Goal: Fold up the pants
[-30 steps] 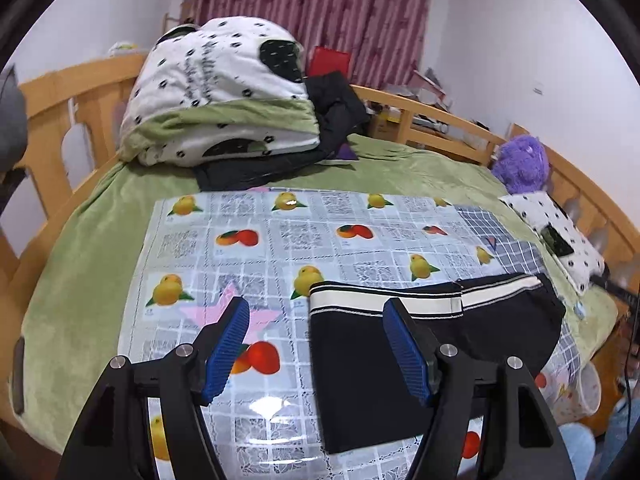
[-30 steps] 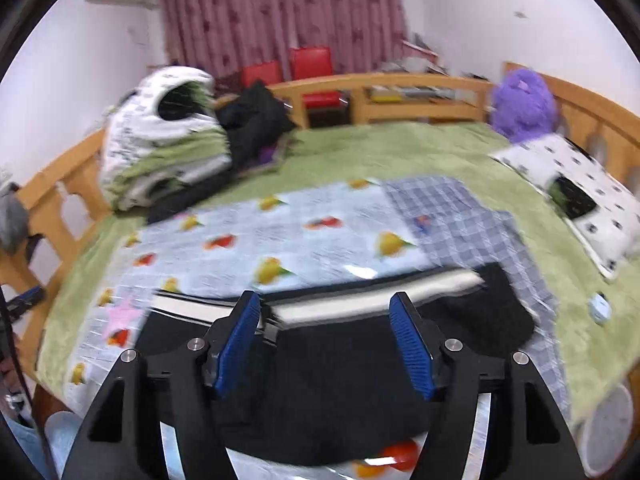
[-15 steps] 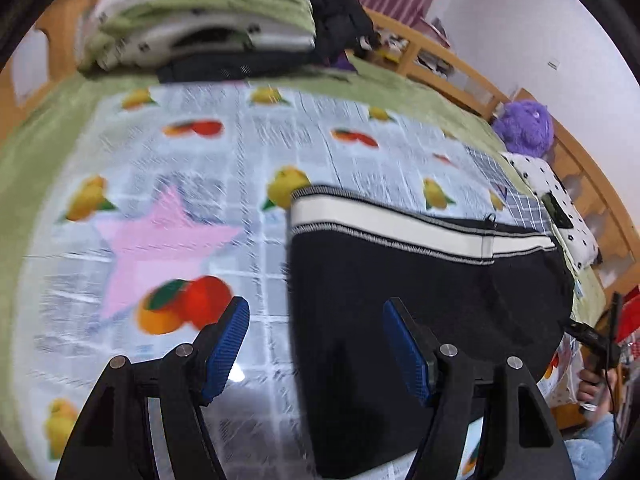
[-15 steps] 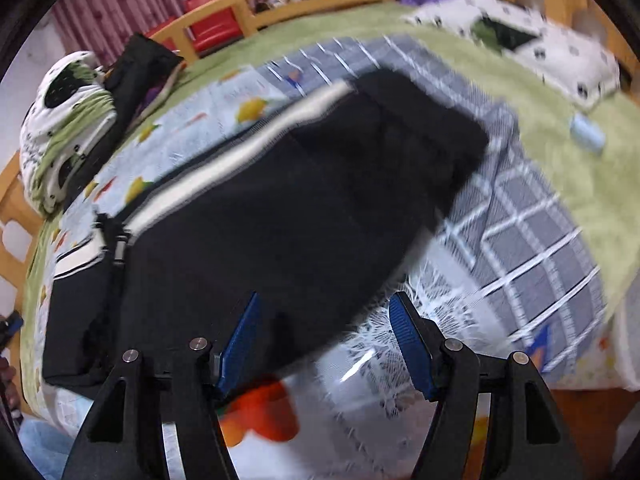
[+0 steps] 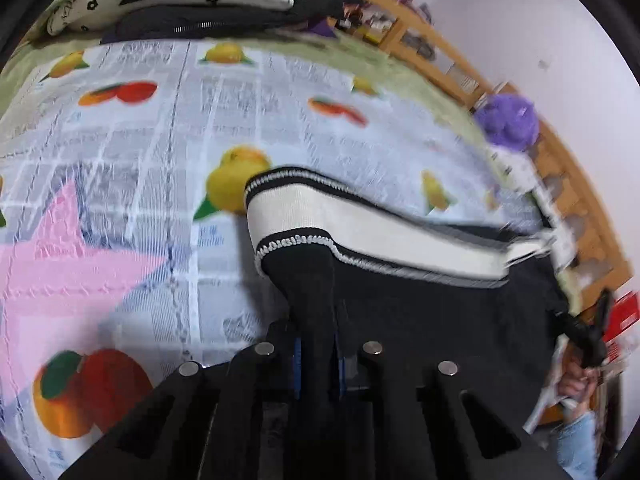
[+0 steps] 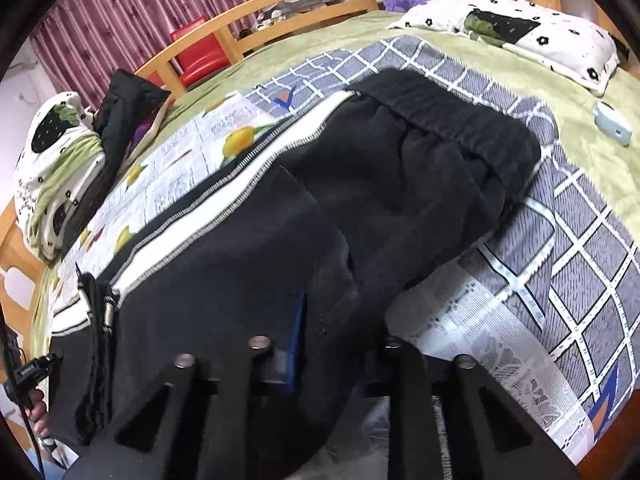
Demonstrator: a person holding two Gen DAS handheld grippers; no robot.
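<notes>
Two grippers, one in each of my hands, both pinching the black pants (image 6: 400, 184). My left gripper (image 5: 317, 354) is clamped tight on a bunched ridge of dark cloth at the pants' left end, just below the white band with black edging (image 5: 360, 224); the blue pads (image 5: 297, 360) show only as thin slivers on either side of the fabric. My right gripper (image 6: 324, 344) has its jaws closing, narrow now, with a fold of the black fabric between them; one blue pad (image 6: 298, 332) presses the cloth on the left, the other is hidden beneath it. The pants lie spread across the bed, partly on the fruit-printed sheet (image 5: 132, 184) and partly on the grey checked cloth (image 6: 560, 240), with the elastic waist (image 6: 448, 120) toward the pillow (image 6: 520, 32).
</notes>
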